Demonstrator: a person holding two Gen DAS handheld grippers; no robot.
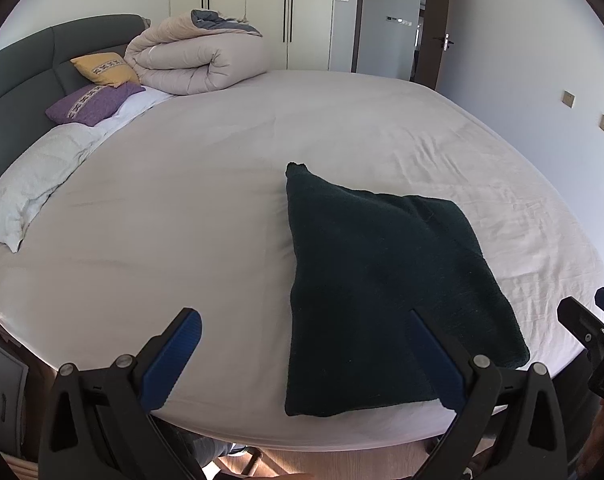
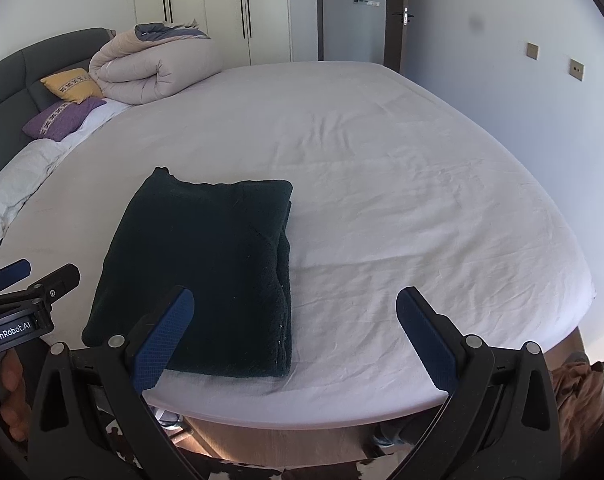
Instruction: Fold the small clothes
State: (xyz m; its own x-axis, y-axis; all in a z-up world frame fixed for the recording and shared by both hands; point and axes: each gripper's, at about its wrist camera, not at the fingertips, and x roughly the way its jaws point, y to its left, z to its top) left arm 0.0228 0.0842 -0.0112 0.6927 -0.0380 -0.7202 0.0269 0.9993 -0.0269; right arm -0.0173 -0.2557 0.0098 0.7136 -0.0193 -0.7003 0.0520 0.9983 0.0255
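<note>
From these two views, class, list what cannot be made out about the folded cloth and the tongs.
- Cloth: garment type unclear; too dark in both views, folded layers hide inside.
- Its near right corner, left wrist view: behind a finger of the left tongs.
- Right tongs: handle cut off by the bottom edge.

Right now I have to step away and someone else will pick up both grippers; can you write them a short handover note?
Left gripper: open, holding nothing, hovering at the near edge of the bed.
Right gripper: open, holding nothing, also at the near edge.
Dark green garment: lies folded into a compact, layered rectangle near the near edge, between the two grippers; one corner at the far end sticks out slightly.
Done: this piece looks folded.
Left: maybe tidy that corner. No other small clothes show on the sheet; only pillows and a rolled duvet at the headboard.
</note>
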